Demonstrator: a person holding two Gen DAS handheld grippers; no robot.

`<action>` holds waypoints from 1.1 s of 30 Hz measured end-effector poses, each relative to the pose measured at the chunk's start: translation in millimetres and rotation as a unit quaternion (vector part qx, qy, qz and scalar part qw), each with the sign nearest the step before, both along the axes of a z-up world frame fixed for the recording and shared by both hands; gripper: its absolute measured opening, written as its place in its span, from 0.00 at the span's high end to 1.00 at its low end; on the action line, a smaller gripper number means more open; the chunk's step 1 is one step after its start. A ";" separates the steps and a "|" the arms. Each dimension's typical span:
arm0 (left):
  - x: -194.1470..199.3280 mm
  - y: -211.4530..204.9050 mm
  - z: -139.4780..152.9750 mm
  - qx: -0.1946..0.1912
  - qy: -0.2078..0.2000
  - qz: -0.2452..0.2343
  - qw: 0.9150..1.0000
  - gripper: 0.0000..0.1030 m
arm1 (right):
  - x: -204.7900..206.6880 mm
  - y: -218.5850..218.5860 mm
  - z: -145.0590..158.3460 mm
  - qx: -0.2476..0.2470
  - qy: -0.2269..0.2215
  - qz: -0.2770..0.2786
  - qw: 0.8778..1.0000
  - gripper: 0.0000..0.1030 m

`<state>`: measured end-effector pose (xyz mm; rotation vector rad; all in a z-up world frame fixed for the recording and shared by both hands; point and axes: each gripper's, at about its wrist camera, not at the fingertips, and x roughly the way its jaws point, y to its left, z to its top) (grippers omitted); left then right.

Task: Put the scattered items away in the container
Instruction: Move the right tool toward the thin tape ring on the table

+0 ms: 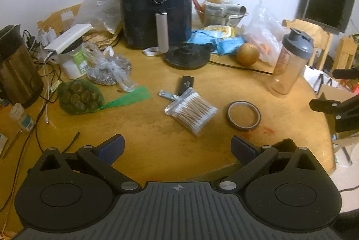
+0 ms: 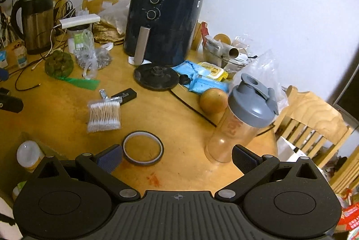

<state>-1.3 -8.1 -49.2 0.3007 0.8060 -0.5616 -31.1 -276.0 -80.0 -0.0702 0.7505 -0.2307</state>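
Note:
On the round wooden table lie a bag of cotton swabs (image 1: 190,113) (image 2: 104,115), a dark roll of tape (image 1: 243,115) (image 2: 143,148), a small black box (image 1: 185,84) (image 2: 126,94) and a silver foil stick (image 1: 167,94) (image 2: 103,94). My left gripper (image 1: 177,148) is open and empty, hovering in front of the swabs. My right gripper (image 2: 177,158) is open and empty, just behind the tape roll. A cardboard box (image 2: 20,148) with a white-capped bottle (image 2: 29,156) in it shows at the left of the right wrist view.
A black air fryer (image 1: 156,7) (image 2: 163,27) stands at the back. A shaker bottle (image 1: 290,61) (image 2: 240,120), an orange (image 1: 248,54) (image 2: 213,101), a kettle base (image 1: 187,55), a green net bag (image 1: 78,96), a kettle (image 2: 36,20) and cables crowd the table. Wooden chairs (image 2: 314,123) stand right.

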 end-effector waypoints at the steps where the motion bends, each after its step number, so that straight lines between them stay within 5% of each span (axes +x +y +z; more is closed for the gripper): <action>1: -0.1 -0.9 0.0 0.002 -0.003 0.004 1.000 0.00 | 3.5 -1.7 -1.3 0.003 0.000 0.004 1.000 0.00; 9: 0.6 -14.4 -0.6 0.020 -0.020 0.019 0.999 0.00 | 35.6 -10.8 -18.5 0.055 0.025 0.037 0.997 0.00; 33: 0.2 -20.9 -10.3 0.034 -0.012 0.068 0.997 0.00 | 123.5 -20.6 -86.3 0.111 0.092 0.100 0.984 0.00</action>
